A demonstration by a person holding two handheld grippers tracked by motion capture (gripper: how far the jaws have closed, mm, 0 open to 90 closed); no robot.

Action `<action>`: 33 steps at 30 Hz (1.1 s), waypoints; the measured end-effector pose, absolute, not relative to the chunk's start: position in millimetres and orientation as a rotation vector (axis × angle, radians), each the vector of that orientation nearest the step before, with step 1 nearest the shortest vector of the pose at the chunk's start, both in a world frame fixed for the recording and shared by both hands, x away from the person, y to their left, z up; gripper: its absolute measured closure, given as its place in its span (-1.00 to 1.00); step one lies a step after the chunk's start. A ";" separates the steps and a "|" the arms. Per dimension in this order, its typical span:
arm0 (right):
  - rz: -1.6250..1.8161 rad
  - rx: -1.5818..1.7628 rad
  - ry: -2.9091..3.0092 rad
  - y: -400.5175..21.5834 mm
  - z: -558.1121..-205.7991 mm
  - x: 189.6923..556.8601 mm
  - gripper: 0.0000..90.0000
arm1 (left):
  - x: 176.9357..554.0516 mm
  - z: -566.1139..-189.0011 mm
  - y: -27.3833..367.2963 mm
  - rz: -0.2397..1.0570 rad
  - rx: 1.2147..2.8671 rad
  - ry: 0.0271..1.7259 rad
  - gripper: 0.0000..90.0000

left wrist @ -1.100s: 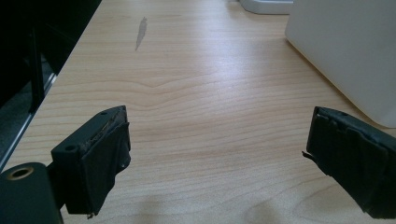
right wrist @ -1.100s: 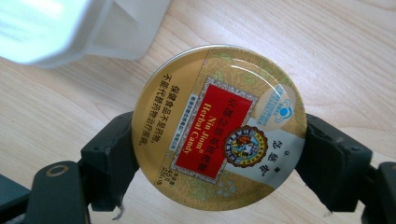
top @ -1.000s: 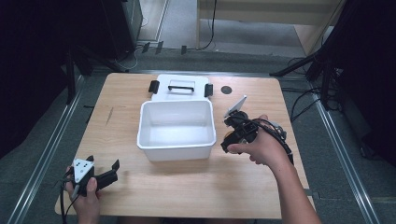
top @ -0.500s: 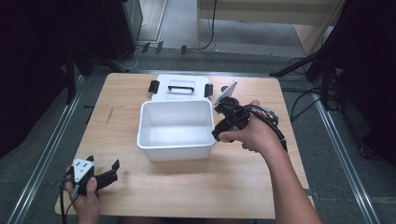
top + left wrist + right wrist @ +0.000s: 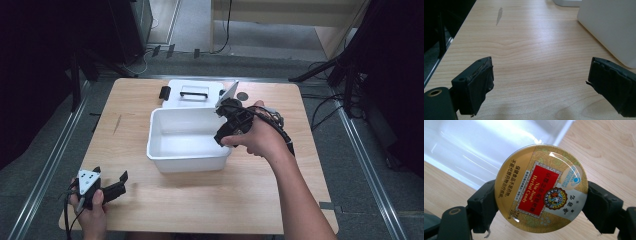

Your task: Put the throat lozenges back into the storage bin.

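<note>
A pale wooden table (image 5: 200, 205) stands on grey flooring, with dark equipment and cables around it. Near the table's middle sits an open white plastic bin (image 5: 187, 140); its white lid (image 5: 192, 92), with a black handle, lies flat just behind it. The right gripper (image 5: 226, 125) hangs over the bin's right rim, its jaws clamped on the opposite edges of a round gold candy tin (image 5: 541, 187), whose printed face is turned towards the gripper's own camera. In the right gripper view the bin's white interior lies just beyond the tin.

The step in hand looks like carrying the tin into the bin. Doing it well means keeping the grip steady until the tin is fully past the rim, lowering it close to the floor of the bin, and only then letting go, so that it neither rolls nor bounces.

The left gripper (image 5: 112, 187) rests at the table's near left corner, well apart from the bin, jaws wide apart with nothing between them; its fingers (image 5: 477, 85) hover over bare wood.
</note>
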State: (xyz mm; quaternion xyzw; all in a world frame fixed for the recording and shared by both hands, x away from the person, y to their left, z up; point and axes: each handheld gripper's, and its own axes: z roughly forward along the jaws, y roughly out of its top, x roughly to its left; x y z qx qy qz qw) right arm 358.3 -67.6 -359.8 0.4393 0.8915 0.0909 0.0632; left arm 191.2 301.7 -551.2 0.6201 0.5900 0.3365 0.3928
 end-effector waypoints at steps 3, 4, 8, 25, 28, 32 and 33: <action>0.284 1.306 2.698 -62.9 -360.4 359.2 -0.55 | 191.3 -551.2 301.7 0.853 1.575 1.498 -0.85; 0.284 1.292 2.700 -60.5 -361.2 359.5 -0.55 | 191.3 -551.2 301.7 0.853 1.575 1.498 -0.85; 0.287 1.248 2.717 -51.2 -367.0 361.0 -0.55 | 191.4 -551.3 301.7 0.852 1.573 1.498 -0.85; 0.253 1.249 2.779 -24.6 -389.3 361.9 -0.55 | 192.0 -551.4 302.0 0.846 1.572 1.502 -0.85; 0.262 1.259 2.787 -23.1 -394.5 363.0 -0.55 | 192.2 -551.4 302.0 0.845 1.573 1.503 -0.85; 0.229 1.261 2.799 -19.5 -403.1 363.3 -0.55 | 192.3 -551.4 302.1 0.843 1.575 1.503 -0.85; 0.225 1.260 2.799 -18.8 -405.8 363.3 -0.56 | 192.3 -551.4 302.1 0.844 1.575 1.503 -0.85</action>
